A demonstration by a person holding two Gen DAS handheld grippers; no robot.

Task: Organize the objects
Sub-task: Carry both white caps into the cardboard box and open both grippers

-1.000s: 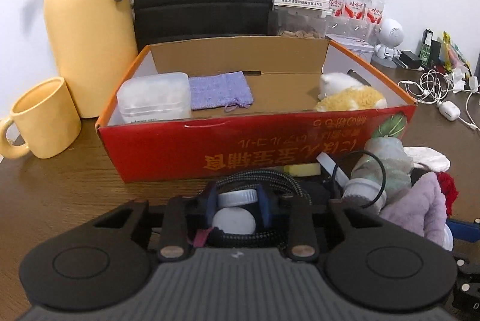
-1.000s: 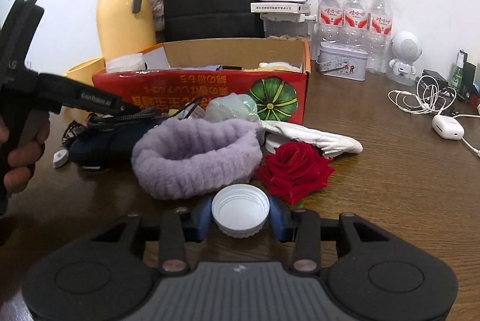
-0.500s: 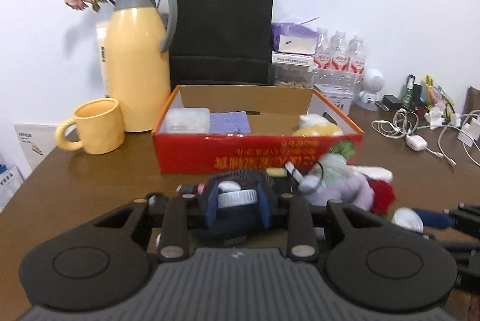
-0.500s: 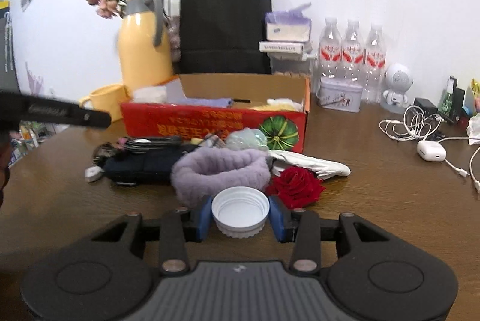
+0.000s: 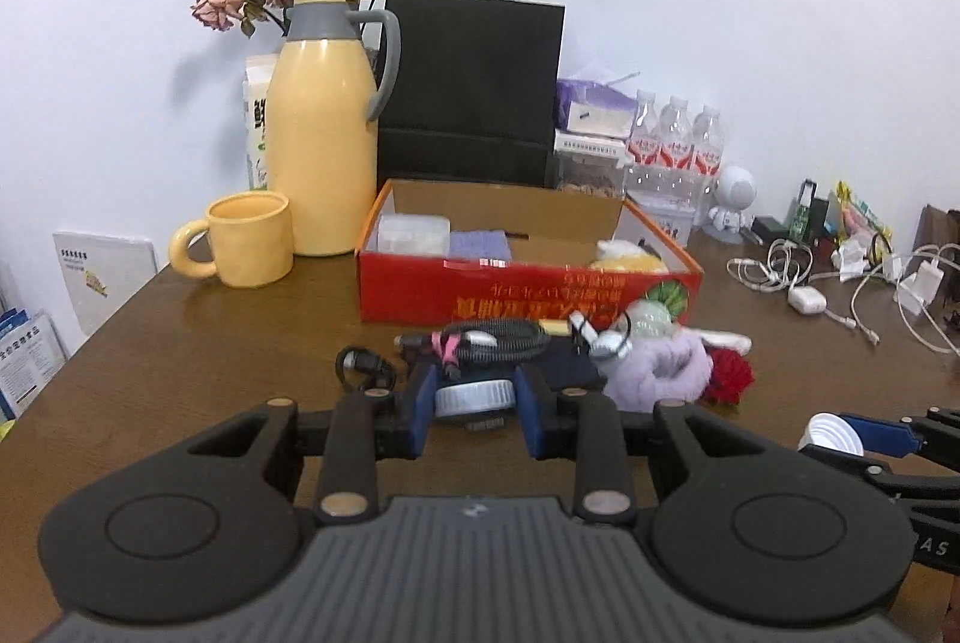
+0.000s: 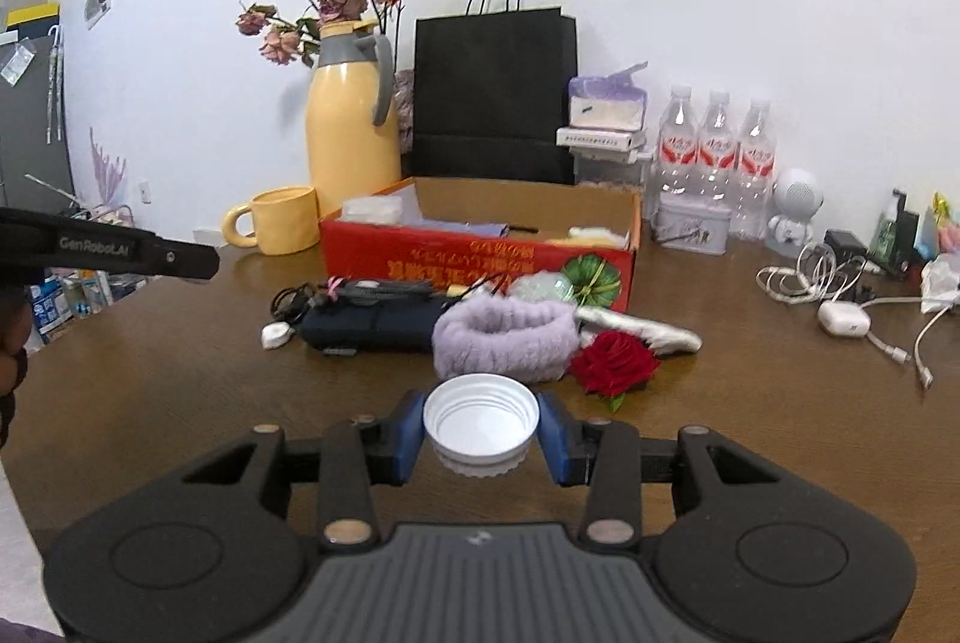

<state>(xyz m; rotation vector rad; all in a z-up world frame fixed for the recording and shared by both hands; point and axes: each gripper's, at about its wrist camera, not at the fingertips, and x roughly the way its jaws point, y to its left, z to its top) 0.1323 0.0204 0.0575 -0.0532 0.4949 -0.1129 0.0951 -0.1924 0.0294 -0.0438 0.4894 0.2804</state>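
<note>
Right tongs grip a white cap (open side up); left tongs grip a ribbed white jar.

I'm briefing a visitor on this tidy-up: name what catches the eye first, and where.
The tall yellow jug with dried roses stands at the back left, beside the red cardboard box in the middle. Nearest the camera, the right gripper clamps a white cap, open side up, above the table, with a red rose just beyond.
</note>
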